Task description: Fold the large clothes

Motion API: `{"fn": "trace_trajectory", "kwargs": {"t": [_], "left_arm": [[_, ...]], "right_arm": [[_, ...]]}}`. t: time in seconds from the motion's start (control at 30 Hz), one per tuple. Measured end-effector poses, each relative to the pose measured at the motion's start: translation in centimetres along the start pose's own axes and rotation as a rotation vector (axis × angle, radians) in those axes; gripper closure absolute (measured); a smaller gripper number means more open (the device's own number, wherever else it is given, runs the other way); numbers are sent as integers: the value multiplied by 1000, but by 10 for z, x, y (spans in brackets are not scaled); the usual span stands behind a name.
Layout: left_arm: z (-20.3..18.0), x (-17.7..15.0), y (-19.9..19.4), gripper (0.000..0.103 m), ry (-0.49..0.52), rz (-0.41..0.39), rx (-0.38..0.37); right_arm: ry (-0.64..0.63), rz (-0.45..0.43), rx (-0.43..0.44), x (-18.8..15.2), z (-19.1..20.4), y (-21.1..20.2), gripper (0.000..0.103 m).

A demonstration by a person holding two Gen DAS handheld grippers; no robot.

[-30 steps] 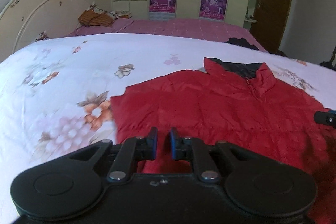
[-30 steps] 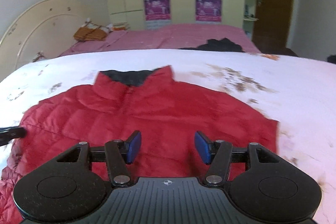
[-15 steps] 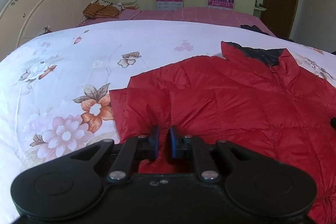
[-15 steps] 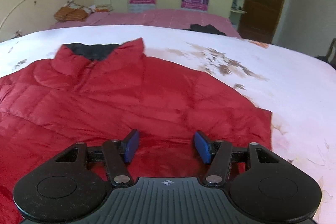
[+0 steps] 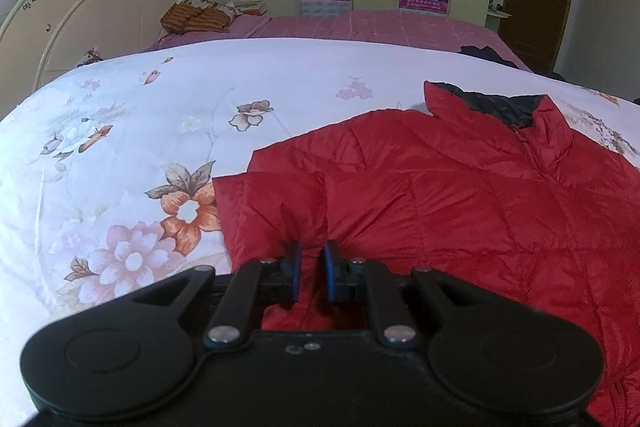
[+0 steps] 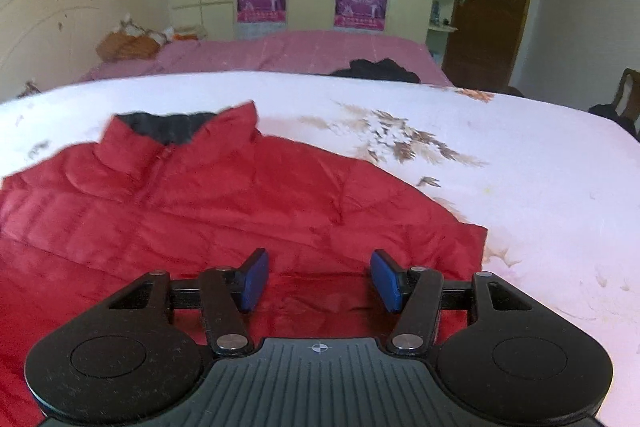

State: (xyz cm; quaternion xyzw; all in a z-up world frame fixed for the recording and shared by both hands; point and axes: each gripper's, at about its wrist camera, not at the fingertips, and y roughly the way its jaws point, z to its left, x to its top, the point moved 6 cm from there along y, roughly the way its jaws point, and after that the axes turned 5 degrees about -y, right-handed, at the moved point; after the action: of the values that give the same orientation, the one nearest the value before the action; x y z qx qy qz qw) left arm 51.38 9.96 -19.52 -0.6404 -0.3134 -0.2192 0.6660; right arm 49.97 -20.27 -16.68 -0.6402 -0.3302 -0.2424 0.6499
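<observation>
Red jacket (image 5: 440, 195) lies flat, collar up, toward the near edge of the floral bedspread (image 5: 120, 147). Left gripper (image 5: 309, 269) is pinched narrow on a puckered fold by the jacket's left side edge, unchanged over the last second. Right gripper (image 6: 318, 277) has drifted toward the right hem corner, jaws half-wide, gripping nothing. Probably setting up a two-point lift for the first fold
</observation>
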Motion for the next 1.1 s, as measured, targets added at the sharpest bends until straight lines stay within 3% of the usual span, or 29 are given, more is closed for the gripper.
{"fn": "trace_trajectory", "kwargs": {"t": [0.37, 0.57, 0.8, 1.1], "left_arm": [[-15, -1, -34, 86, 8, -47, -49], [-38, -25, -55, 85, 54, -33, -119], [-39, -45, -36, 83, 74, 17, -112], [-44, -47, -31, 83, 95, 17, -89]], "right_arm": [[-17, -18, 64, -6, 26, -22, 46], [-55, 8, 89, -24, 39, -32, 46], [-94, 62, 12, -53, 19, -27, 46], [-73, 111, 42, -61, 10, -12, 46]]}}
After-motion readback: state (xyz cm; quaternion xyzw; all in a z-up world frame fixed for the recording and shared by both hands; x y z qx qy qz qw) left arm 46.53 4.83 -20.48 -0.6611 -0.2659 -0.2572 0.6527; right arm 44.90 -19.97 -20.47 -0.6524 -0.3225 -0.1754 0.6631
